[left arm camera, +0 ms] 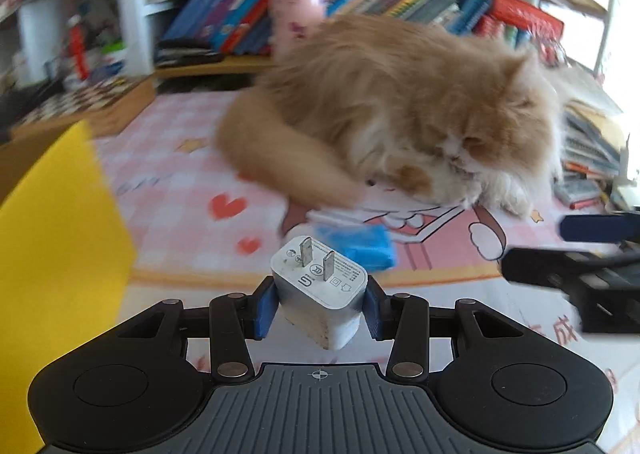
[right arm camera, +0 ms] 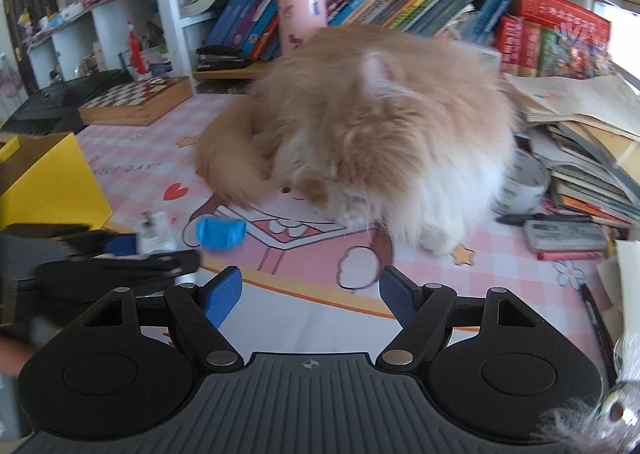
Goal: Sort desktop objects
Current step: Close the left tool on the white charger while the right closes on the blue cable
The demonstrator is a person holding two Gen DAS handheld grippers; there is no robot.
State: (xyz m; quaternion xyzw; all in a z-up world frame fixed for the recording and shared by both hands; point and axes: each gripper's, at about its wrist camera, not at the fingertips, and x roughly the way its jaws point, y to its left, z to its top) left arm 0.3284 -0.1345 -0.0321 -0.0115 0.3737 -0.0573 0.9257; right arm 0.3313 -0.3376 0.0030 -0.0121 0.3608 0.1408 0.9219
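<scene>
My left gripper is shut on a white wall charger, prongs up, held above the pink desk mat. The charger and left gripper also show blurred at the left of the right wrist view. A blue soft object lies on the mat just beyond the charger; it also shows in the right wrist view. My right gripper is open and empty above the mat's front edge; it shows at the right of the left wrist view.
A fluffy orange cat lies in the middle of the mat. A yellow box stands at the left. A chessboard box, a tape roll, stacked books, pens and a bookshelf surround the mat.
</scene>
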